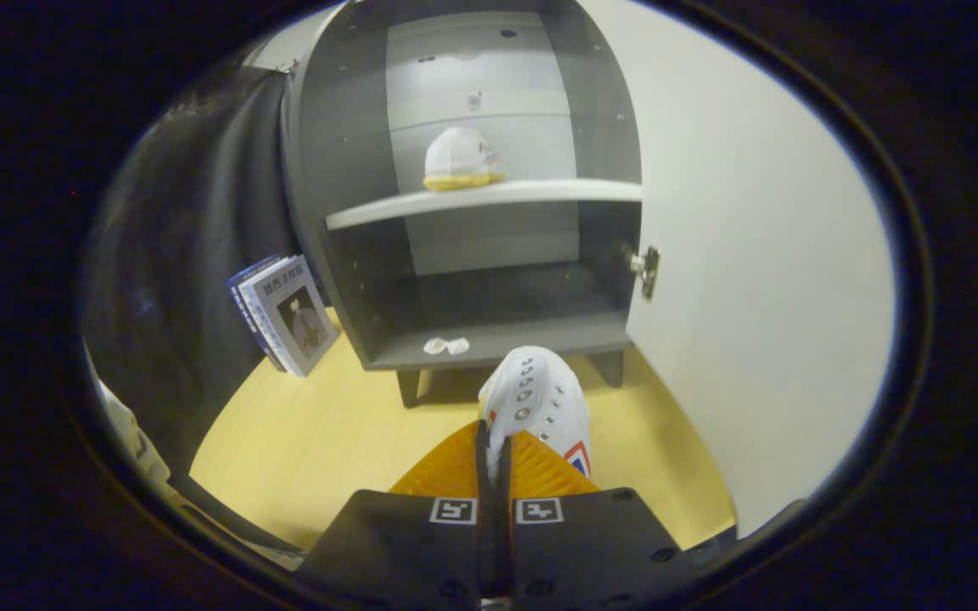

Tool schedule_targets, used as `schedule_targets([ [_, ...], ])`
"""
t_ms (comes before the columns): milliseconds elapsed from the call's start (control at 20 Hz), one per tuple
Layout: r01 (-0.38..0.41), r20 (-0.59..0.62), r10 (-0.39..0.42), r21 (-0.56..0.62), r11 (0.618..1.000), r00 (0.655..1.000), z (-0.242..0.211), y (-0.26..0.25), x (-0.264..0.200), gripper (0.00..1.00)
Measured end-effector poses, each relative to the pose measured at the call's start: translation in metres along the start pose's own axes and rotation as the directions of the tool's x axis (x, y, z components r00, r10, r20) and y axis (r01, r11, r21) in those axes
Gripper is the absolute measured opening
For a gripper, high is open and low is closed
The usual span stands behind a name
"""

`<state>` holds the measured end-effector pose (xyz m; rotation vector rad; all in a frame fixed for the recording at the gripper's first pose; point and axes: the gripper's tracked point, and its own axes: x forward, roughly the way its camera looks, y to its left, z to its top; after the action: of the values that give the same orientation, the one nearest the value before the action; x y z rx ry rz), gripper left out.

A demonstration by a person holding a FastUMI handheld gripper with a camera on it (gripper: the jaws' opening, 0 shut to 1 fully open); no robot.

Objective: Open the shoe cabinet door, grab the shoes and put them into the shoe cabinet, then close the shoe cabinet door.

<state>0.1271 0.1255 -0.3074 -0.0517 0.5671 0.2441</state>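
Gripper view: shoe (540, 407) between tongs (494, 450)

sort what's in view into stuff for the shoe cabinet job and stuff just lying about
For the job:
- hand-held gripper, shut on the white lace-up shoe
- dark grey open-fronted shoe cabinet
- its white door, swung open
- second white shoe with a yellow sole, on the cabinet's shelf

Lying about:
- blue-and-white books beside the cabinet
- small white scrap on the cabinet's bottom board
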Motion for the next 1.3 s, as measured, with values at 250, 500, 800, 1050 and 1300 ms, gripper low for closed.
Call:
schedule_targets([
  [250, 0.038, 0.078, -0.033, -0.066, 0.997, 0.996, 0.074, -0.001, -0.023, 0.02],
  [500, 0.062, 0.163, -0.047, -0.090, 0.994, 0.985, 0.143, -0.005, -0.017, 0.02],
  [800, 0.087, 0.228, -0.056, -0.129, 0.988, 0.972, 0.212, -0.016, 0.036, 0.02],
  [1050, 0.082, 0.203, -0.049, -0.156, 0.984, 0.978, 0.252, -0.025, 0.109, 0.02],
  [1300, 0.046, 0.143, -0.022, -0.170, 0.984, 0.990, 0.274, -0.033, 0.176, 0.02],
])
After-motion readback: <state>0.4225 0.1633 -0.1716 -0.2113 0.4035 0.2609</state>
